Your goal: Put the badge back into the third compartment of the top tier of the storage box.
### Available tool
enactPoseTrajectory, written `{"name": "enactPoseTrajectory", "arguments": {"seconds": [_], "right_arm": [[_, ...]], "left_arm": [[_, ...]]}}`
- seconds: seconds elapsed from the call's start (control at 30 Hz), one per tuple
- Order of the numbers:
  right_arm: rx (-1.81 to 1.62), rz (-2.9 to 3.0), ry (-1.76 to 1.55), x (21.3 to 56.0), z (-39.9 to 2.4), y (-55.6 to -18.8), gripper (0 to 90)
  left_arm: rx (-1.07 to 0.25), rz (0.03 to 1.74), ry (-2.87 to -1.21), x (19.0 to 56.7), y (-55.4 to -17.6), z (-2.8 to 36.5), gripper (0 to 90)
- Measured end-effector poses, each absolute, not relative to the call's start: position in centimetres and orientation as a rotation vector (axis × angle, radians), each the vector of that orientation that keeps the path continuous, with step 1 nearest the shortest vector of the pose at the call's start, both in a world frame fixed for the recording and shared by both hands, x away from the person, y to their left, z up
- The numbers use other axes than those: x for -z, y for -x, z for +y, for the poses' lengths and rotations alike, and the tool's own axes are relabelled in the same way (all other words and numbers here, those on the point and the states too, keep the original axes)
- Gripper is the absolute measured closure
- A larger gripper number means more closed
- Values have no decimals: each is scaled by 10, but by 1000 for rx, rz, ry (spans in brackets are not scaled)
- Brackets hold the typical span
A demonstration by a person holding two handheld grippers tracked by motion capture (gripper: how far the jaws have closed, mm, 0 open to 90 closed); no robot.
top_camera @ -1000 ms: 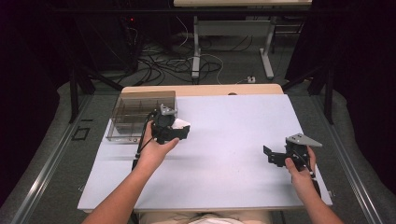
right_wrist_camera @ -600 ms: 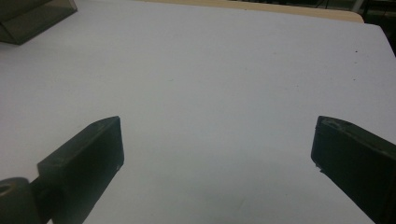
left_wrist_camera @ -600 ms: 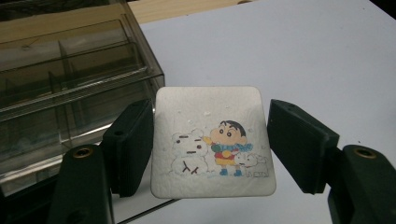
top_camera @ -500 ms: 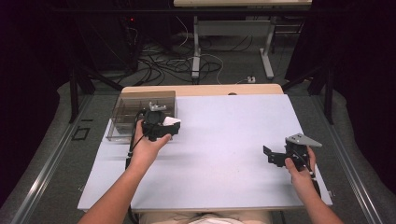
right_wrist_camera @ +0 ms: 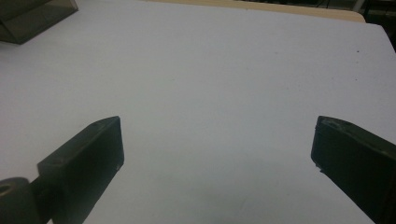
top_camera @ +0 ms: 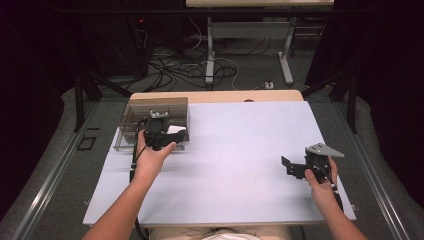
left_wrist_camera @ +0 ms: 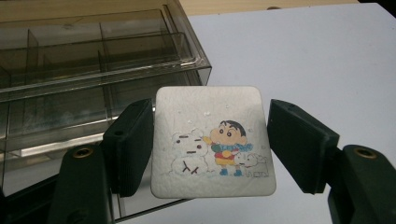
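Left tongs (left_wrist_camera: 210, 154) clamp cartoon coaster (left_wrist_camera: 212, 140) beside clear organizer box (left_wrist_camera: 93, 70)

Textured paper card (left_wrist_camera: 212, 140) — glossy clear-plastic box (left_wrist_camera: 93, 60).

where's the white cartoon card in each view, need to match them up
High view: the card is a small white patch at left, in the left gripper, at the near right corner of the clear box.
Left gripper view: the card sits at centre between the two black jaws, picture side up.
Right gripper view: the card is not in this picture.
Shared landmark: the clear box, at upper left in all three views.
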State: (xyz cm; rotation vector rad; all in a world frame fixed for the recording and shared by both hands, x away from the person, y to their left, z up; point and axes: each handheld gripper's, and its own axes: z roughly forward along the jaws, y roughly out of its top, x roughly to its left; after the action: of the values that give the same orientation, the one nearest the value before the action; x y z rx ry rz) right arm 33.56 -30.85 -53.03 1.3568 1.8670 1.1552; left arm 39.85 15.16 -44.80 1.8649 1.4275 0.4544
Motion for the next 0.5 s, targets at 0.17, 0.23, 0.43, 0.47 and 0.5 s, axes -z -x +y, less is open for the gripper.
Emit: {"name": "enactPoseTrajectory", "arguments": {"seconds": [0.17, 0.23, 0.43, 0.47, 0.5], "right_arm": [[-1147, 1865, -1365, 530, -309, -335, 25], [-1151, 1867, -1364, 530, -308, -335, 25], [-1152, 1868, -1368, 531, -308, -335, 25], [-1151, 1869, -1365, 531, -308, -335, 25], [-1150, 1869, -1367, 531, -308, -335, 25]], "left_arm": [[-442, 1452, -1848, 451, -401, 156, 332], [-436, 1459, -1849, 452, -401, 157, 332], [-424, 1479, -1841, 455, -403, 159, 332], [-421, 1483, -1835, 455, -404, 159, 332], [-421, 1486, -1838, 456, -404, 159, 332]]}}
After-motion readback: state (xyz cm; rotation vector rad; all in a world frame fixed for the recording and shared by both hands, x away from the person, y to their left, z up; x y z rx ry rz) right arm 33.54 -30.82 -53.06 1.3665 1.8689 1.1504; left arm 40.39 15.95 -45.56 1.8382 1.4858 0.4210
